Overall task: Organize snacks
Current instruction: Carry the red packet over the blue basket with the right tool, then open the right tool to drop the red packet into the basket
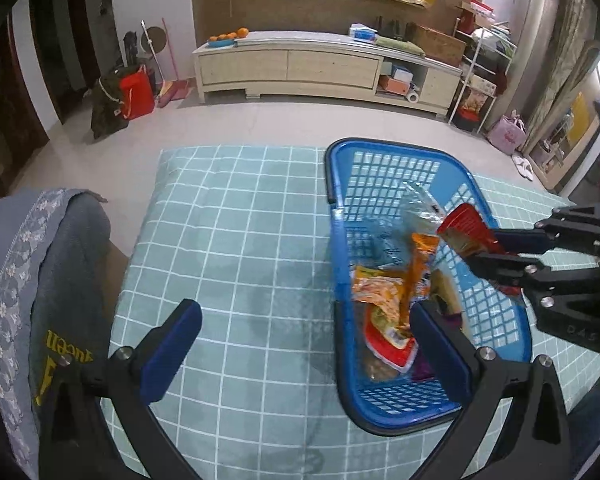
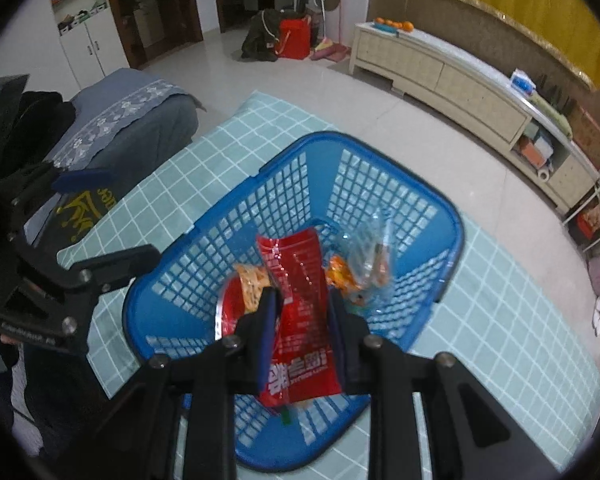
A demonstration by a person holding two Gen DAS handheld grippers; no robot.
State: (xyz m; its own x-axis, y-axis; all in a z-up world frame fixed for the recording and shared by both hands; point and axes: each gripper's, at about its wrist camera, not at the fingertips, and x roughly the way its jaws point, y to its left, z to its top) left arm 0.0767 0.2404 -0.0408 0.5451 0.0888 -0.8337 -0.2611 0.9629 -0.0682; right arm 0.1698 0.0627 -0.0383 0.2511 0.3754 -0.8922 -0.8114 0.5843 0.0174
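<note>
A blue plastic basket (image 1: 384, 160) (image 2: 380, 184) stands on the teal checked tablecloth (image 1: 236, 240) (image 2: 500, 320). It holds several snack packets: orange ones (image 1: 384, 288) (image 2: 340, 272), a clear bag (image 1: 418, 204) (image 2: 368, 256) and a red-rimmed packet (image 1: 392, 350) (image 2: 230, 304). My right gripper (image 2: 302, 300) (image 1: 482, 250) is shut on a red snack packet (image 2: 300, 320) (image 1: 466, 230) and holds it over the basket. My left gripper (image 1: 306, 314) (image 2: 112, 216) is open and empty, its right finger over the basket's near-left rim.
A grey cushioned seat (image 1: 32, 280) (image 2: 136, 124) stands left of the table. A long cream cabinet (image 1: 320, 68) (image 2: 460, 84) lines the far wall, with oranges (image 1: 228, 36) on it. A red bag (image 1: 136, 92) and shelving (image 1: 480, 80) stand on the floor.
</note>
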